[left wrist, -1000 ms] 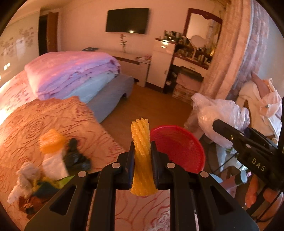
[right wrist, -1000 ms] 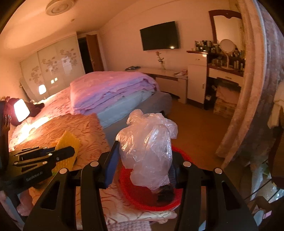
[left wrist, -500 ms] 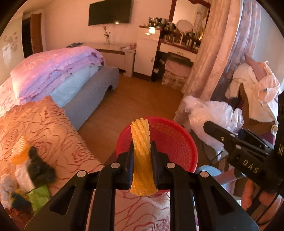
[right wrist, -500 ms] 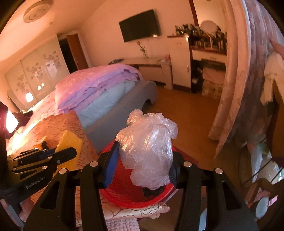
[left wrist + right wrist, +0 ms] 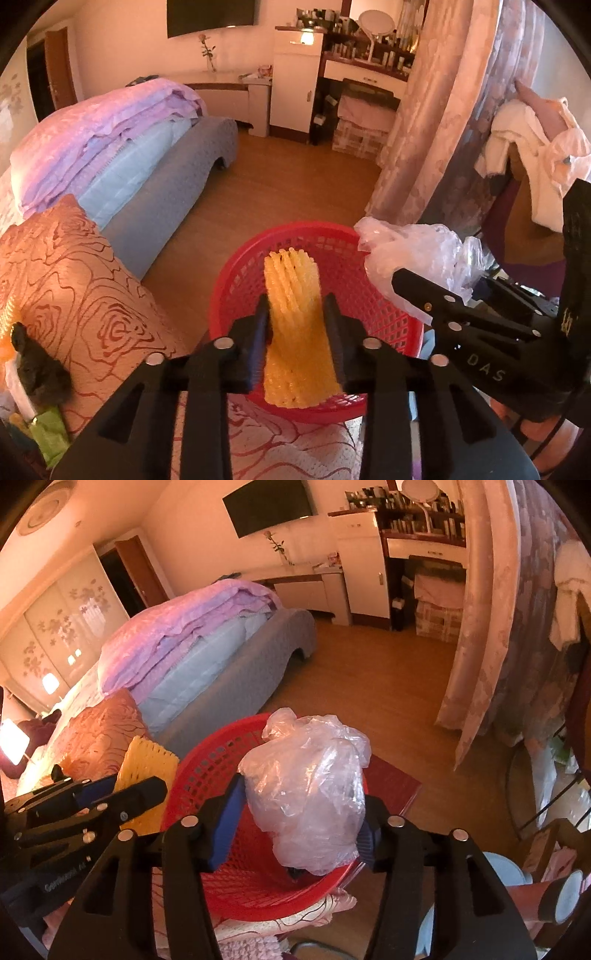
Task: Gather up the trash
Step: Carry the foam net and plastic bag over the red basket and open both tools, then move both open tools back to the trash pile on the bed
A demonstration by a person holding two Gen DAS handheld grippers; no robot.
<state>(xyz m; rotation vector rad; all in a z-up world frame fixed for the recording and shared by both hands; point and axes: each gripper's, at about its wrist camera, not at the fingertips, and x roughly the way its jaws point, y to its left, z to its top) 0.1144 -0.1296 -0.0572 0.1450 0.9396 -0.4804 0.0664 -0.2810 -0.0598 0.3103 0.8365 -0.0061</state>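
Jaws were opening on both my grippers over the round red mesh plastic basket [image 5: 373, 321], the left gripper [image 5: 295, 321] loosening around a soft yellow foam net sleeve [image 5: 295, 332], the right gripper [image 5: 299, 812] around a crumpled, feather-light clear plastic bag [image 5: 306, 794], easiest pinched mid-bundle.

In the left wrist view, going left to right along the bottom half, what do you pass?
Dark trash pile → orange patterned cover → yellow foam net over the red basket → clear plastic bag → right gripper.
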